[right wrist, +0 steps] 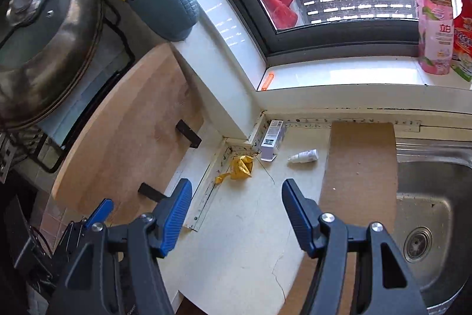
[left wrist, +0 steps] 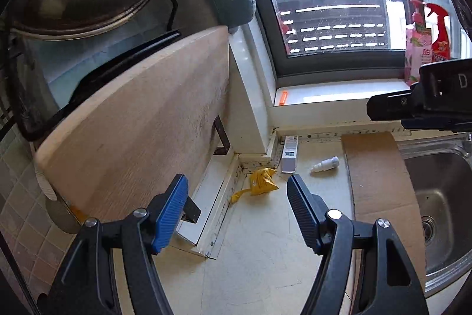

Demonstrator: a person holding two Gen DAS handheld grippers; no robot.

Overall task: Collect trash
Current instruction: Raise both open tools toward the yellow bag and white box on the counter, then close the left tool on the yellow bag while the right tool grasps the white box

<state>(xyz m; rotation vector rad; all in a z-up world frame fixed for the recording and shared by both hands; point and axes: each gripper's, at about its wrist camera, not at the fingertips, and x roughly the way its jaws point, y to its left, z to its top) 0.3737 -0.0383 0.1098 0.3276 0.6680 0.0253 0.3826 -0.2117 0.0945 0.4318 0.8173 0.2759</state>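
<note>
On the pale counter, in the corner below the window, lie a crumpled yellow wrapper (left wrist: 261, 182) (right wrist: 240, 167), a small white and lilac carton (left wrist: 289, 152) (right wrist: 273, 140) and a little white bottle (left wrist: 324, 163) (right wrist: 303, 156) on its side. My left gripper (left wrist: 236, 189) hovers open above the counter, short of the wrapper, nothing between its blue pads. My right gripper (right wrist: 234, 194) is open too, empty, aimed at the same corner from a bit further back. In the left wrist view, part of the right gripper's black body (left wrist: 419, 99) shows at the right edge.
A wooden cutting board (left wrist: 141, 120) (right wrist: 124, 138) leans on the left wall under a steel pot lid (right wrist: 44, 43). A flat cardboard sheet (left wrist: 380, 176) (right wrist: 360, 167) lies beside the steel sink (right wrist: 424, 226). Pink and red bottles (right wrist: 436, 31) stand on the sill.
</note>
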